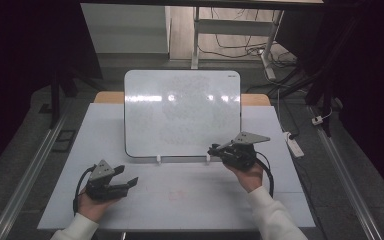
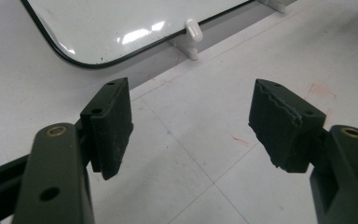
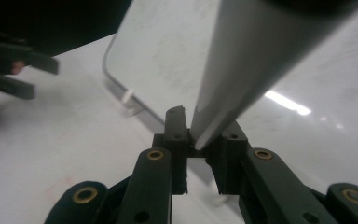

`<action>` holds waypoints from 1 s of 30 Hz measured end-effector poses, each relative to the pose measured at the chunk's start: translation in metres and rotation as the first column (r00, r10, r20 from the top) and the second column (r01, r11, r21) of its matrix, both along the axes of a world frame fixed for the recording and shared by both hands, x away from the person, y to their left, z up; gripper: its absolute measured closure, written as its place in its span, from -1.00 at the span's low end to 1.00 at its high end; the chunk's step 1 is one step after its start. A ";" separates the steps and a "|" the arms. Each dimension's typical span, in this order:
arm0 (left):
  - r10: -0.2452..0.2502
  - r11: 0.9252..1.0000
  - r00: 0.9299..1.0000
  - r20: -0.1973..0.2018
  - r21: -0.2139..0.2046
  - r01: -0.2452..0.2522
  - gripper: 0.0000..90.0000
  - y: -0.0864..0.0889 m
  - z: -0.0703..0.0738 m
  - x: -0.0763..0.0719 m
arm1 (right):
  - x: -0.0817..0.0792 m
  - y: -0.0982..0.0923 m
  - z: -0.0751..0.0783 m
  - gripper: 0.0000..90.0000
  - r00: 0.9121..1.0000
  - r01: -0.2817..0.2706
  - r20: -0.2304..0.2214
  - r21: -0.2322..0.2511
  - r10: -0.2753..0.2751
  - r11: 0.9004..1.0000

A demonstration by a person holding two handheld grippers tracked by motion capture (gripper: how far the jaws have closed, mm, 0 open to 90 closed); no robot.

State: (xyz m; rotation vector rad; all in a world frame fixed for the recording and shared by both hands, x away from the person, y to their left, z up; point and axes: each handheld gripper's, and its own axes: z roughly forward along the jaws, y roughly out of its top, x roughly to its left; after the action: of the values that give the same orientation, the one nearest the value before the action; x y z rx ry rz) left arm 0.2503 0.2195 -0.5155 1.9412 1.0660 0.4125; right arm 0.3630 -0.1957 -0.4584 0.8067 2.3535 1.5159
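A whiteboard [image 1: 182, 112] with rounded corners and a glossy face stands tilted on small white clips [image 2: 193, 32], just ahead of both tongs. The right tongs [image 1: 215, 149] sit at its lower right edge; in the right gripper view their jaws are nearly closed, with a grey plate [image 3: 256, 60] coming down between them, though whether they pinch anything cannot be told. The left tongs [image 1: 129, 183] hover over the white table [image 1: 190, 200], jaws wide apart and empty, short of the board's lower left corner. Faint red marks [image 2: 321, 89] dot the tabletop.
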 end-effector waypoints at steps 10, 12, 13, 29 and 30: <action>-0.004 1.000 1.000 0.015 -0.002 0.004 -0.31 0.001 0.001 -0.001 | -0.017 0.045 -0.017 0.74 0.980 -0.191 -0.073 -0.039 0.188 0.981; -0.005 1.000 1.000 0.018 -0.004 0.005 -0.31 0.001 0.001 -0.001 | -0.019 0.051 -0.019 0.74 0.975 -0.213 -0.080 -0.043 0.210 0.976; -0.005 1.000 1.000 0.025 -0.005 0.005 -0.31 0.001 0.002 -0.002 | -0.019 0.053 -0.021 0.74 0.972 -0.222 -0.083 -0.044 0.218 0.974; -0.042 0.999 0.996 0.084 -0.005 0.043 -0.32 -0.013 0.017 0.004 | -0.022 0.064 -0.024 0.74 0.963 -0.254 -0.096 -0.031 0.250 0.967; -0.054 0.998 0.994 0.091 -0.005 0.055 -0.32 -0.017 0.021 0.006 | -0.022 0.064 -0.024 0.74 0.963 -0.254 -0.096 -0.031 0.250 0.967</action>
State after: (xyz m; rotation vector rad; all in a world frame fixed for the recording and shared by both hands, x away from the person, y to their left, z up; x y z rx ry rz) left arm 0.2563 0.2027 -0.4949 1.9222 0.9525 0.4617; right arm 0.3408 -0.1319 -0.4827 0.5963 2.6321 1.5439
